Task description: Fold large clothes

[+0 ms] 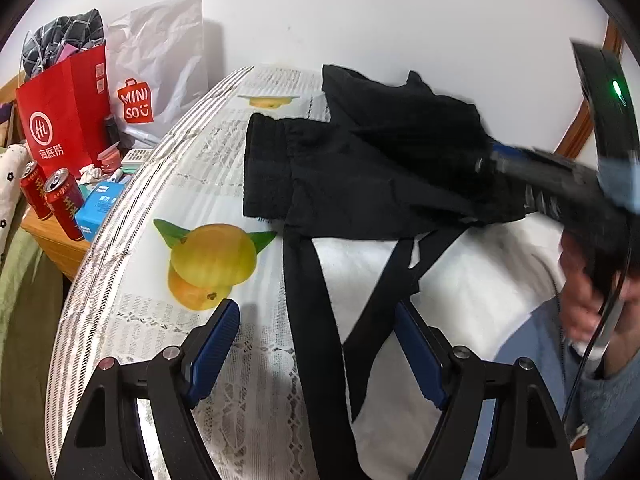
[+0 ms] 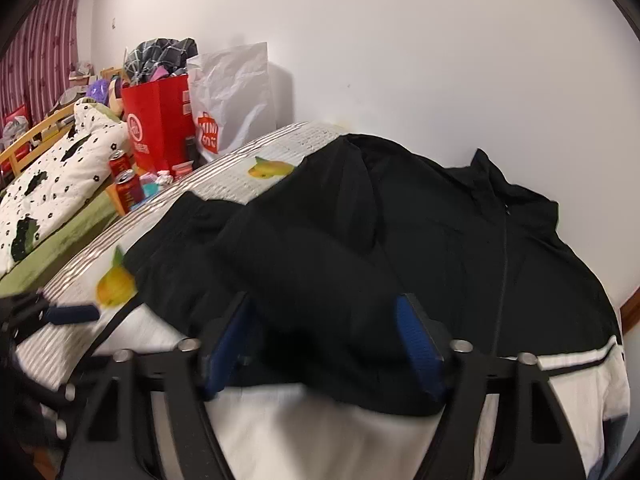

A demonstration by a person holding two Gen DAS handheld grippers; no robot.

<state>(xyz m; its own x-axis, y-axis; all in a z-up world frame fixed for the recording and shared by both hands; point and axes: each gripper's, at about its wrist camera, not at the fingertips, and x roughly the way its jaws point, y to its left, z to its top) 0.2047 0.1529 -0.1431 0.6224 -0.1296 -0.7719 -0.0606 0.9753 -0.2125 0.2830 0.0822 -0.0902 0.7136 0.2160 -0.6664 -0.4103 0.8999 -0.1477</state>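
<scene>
Your left gripper (image 1: 316, 344) hangs with its jaws spread wide over the table (image 1: 132, 264), the black-and-white jacket (image 1: 360, 168) lying ahead of it and two black bands of the garment running down between the blue pads (image 1: 218, 340) without touching them. Your right gripper (image 2: 328, 340) has a thick black sleeve (image 2: 304, 280) lying between its pads; they look partly closed around it, though you cannot tell if they press the cloth. Off to the left beyond the table edge stand a red bag (image 1: 64, 120) and two red cans (image 1: 56, 200).
</scene>
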